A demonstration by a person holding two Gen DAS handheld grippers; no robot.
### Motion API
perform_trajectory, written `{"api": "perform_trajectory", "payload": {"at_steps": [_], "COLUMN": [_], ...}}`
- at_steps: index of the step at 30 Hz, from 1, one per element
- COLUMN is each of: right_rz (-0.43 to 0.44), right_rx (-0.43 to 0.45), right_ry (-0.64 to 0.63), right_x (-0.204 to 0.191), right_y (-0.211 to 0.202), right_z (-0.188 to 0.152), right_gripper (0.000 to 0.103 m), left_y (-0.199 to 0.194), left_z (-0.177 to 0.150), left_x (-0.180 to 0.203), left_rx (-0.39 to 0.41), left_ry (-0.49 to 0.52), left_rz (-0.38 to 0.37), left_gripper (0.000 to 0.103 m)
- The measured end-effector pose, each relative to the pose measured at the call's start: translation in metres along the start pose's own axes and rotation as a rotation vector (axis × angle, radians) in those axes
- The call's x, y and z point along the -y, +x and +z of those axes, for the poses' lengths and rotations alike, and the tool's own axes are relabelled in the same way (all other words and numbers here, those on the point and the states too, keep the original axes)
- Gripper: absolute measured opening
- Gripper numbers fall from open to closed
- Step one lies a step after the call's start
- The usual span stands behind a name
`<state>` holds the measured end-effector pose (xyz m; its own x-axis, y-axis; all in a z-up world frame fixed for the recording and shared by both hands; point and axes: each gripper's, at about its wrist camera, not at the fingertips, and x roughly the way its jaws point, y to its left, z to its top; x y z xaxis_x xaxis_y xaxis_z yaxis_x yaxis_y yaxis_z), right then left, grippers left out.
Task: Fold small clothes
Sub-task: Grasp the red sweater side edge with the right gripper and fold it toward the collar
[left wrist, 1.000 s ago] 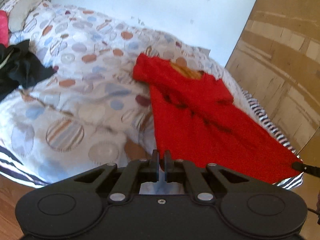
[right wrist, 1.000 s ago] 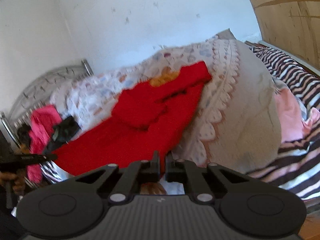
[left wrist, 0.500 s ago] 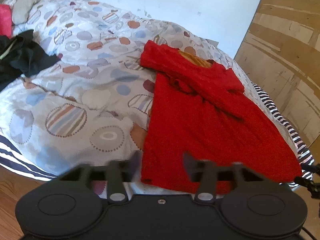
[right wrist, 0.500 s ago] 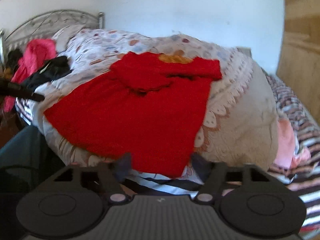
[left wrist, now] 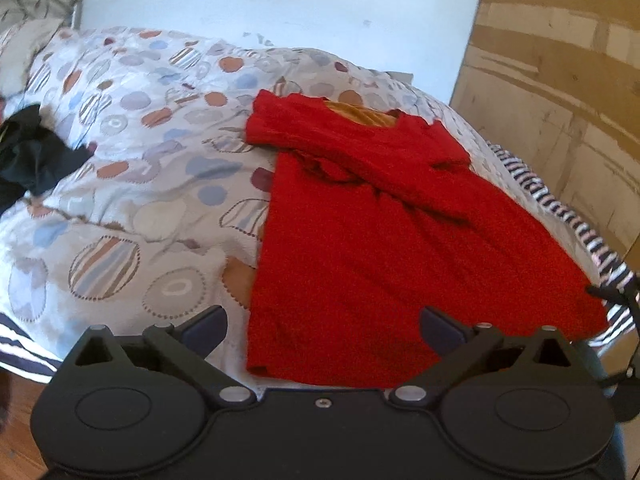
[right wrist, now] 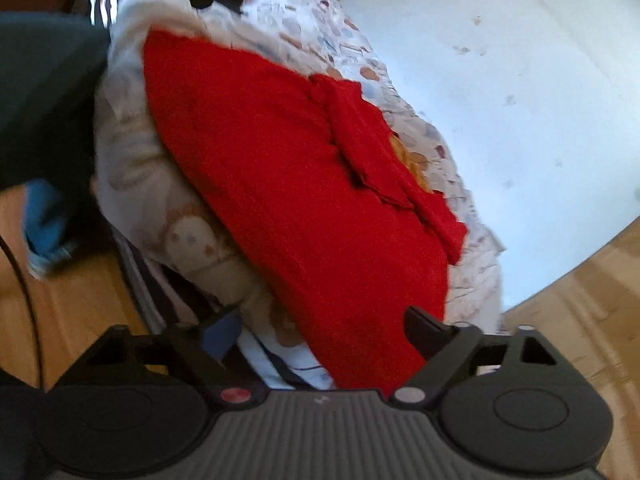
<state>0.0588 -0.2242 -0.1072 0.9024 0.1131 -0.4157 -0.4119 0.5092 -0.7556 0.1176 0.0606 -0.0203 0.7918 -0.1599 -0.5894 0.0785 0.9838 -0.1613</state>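
Observation:
A red garment lies spread flat on the patterned duvet, its sleeves folded across the chest and an orange lining showing at the neck. My left gripper hovers at the near hem by the left corner. Its jaws are opening wide, with the hem between them and the pads clear of the cloth. In the right wrist view, which is rolled sideways, the red garment runs diagonally. My right gripper is at the other bottom corner. Its jaws are closing slightly around the hem, the pads not pressing on it.
A pile of black clothes lies at the duvet's left. A striped sheet shows along the bed's right edge, with a wooden panel behind. Beside the bed are the wood floor, a person's dark trouser leg and blue footwear.
Both grippers went from shut to wide open. Both came down closer to the garment's near hem. The right gripper rolled strongly, so its view now tilts sideways.

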Motion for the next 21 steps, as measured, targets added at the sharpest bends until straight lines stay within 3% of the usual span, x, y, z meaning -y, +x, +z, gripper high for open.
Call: {"api": "perform_trajectory", "payload": {"at_steps": [1, 4, 6, 11, 17, 21], "right_rz": [-0.016, 0.003, 0.046, 0.057, 0.151, 0.203], "right_rx": [-0.005, -0.016, -0.012, 0.069, 0.161, 0.203], "right_ry": [0.007, 0.031, 0.066, 0.186, 0.449, 0.534], "right_x": [0.001, 0.007, 0.012, 0.037, 0.093, 0.118], "right_y": [0.001, 0.001, -0.006, -0.027, -0.028, -0.019], "right_z": [-0.001, -0.006, -0.008, 0.005, 0.028, 0.04], "right_gripper": [0.079, 0.056, 0.004, 0.004, 0.004, 0.004], "left_y": [0.0, 0.0, 0.001, 0.007, 0.006, 0.023], "left_z": [-0.001, -0.005, -0.007, -0.012, -0.019, -0.023], "left_x": [0.003, 0.009, 0.012, 0.019, 0.037, 0.06], "left_rx": [0.003, 0.013, 0.015, 0.006, 0.042, 0.013], "left_ry": [0.023, 0.071, 0.092, 0.129, 0.204, 0.212], "left_rz": [0.001, -0.01, -0.021, -0.032, -0.085, -0.117], "left_gripper": [0.102, 0.102, 0.102, 0.102, 0.102, 0.102]}}
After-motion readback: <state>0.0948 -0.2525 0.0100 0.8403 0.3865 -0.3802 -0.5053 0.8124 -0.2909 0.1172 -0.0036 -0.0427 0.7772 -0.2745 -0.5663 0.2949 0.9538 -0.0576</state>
